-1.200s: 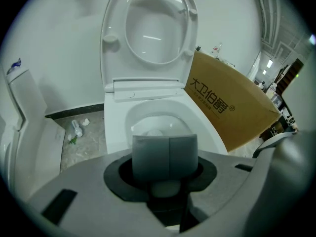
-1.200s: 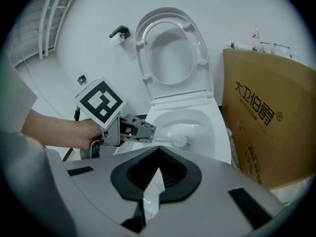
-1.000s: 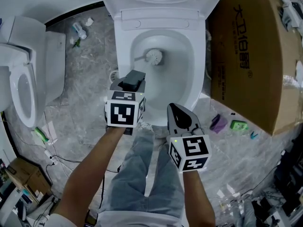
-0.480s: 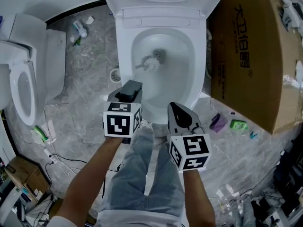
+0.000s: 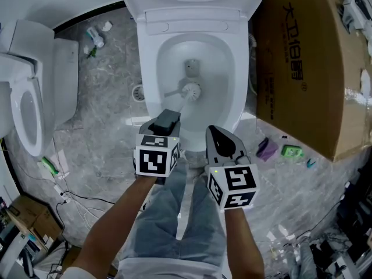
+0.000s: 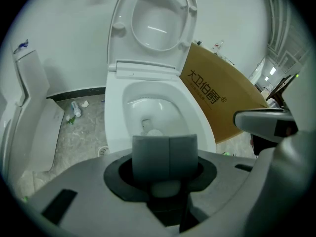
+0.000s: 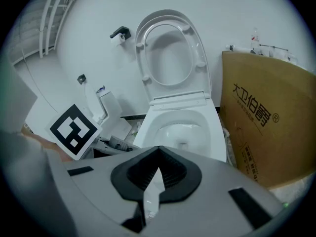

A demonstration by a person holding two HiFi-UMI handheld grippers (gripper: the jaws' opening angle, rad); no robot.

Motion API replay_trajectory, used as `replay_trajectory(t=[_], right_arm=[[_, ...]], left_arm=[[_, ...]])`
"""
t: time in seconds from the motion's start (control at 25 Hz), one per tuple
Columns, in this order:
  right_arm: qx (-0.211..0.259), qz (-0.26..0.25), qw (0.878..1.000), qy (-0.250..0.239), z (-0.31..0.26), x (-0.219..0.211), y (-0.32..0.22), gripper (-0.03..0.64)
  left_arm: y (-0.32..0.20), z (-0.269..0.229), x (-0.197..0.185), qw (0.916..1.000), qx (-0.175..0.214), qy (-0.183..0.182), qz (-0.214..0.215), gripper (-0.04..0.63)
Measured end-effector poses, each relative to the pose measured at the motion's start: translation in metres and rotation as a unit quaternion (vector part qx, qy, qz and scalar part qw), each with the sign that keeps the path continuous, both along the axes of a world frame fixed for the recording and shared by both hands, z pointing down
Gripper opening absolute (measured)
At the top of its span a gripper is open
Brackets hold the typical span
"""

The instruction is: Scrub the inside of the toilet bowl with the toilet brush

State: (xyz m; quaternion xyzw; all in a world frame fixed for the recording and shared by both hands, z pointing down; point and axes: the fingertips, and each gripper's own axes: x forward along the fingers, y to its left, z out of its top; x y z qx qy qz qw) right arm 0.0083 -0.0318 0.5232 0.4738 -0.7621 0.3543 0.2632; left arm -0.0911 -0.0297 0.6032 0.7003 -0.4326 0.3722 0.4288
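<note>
Head view: white ceramic toilet bowl open at top centre, white round-headed toilet brush down inside it, head near the middle of the basin just below the drain hole, its pale handle slanting back to the left gripper. Left gripper poised over the front rim of the bowl. Left gripper view fills in the grip: the grey pads are pressed together with only a seam between them, clamped on the handle, a pale stub of which shows just under them; the brush itself is mostly masked there by the jaws. That view also takes in the whole raised white seat and lid, which the head view cuts off at the top edge. Right gripper held just beside the left, nearer the person's grey trousers; right gripper view shows its dark jaws closed tip to tip, grasping nothing. Same view catches the left gripper's black-and-white marker cube low left. Large brown cardboard box stands just right of the bowl; second white toilet at far left on grey marbled floor
</note>
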Motion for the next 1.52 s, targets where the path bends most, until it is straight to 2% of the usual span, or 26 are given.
replay_trajectory(t=[0.2, 0.76, 1.16, 1.52], right_arm=[[-0.001, 0.005, 1.0, 0.001, 0.0, 0.005, 0.003, -0.002], [-0.005, 0.011, 1.0, 0.003, 0.001, 0.008, 0.007, -0.002], [-0.005, 0.008, 1.0, 0.001, 0.003, 0.006, 0.011, -0.002], [-0.009, 0.003, 1.0, 0.009, 0.008, 0.01, 0.017, -0.002]], left_arm=[[-0.002, -0.001, 0.017, 0.9999, 0.005, 0.005, 0.014, 0.153], [-0.04, -0.005, 0.033, 0.9995, 0.027, 0.015, 0.006, 0.153], [-0.034, 0.017, 0.02, 0.9999, 0.011, -0.01, -0.005, 0.153], [-0.052, 0.047, 0.025, 0.9995, 0.021, -0.019, -0.008, 0.153]])
